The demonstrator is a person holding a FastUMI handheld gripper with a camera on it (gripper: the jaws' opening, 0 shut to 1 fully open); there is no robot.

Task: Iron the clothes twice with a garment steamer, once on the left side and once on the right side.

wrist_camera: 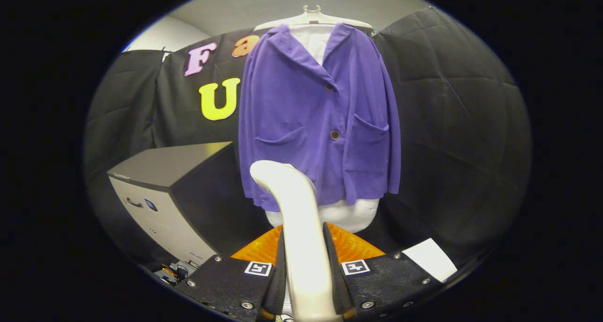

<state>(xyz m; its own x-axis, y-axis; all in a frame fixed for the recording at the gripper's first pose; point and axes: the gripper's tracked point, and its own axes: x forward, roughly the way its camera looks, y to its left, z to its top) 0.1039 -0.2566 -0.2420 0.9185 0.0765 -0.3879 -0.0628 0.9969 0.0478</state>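
Item: your gripper, fingers clamped on both sides of one garment steamer, its head raised at the jacket's hem. One purple jacket on one hanger, straight beyond the steamer; two buttons, two pockets. Left of the jacket: one grey cabinet. Bring the head close, then run one even pass per side.

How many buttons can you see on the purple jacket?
2. One button sits just below the collar of the jacket; the other button is lower, between the two pockets. The steamer, held between the gripper fingers, may hide another below.
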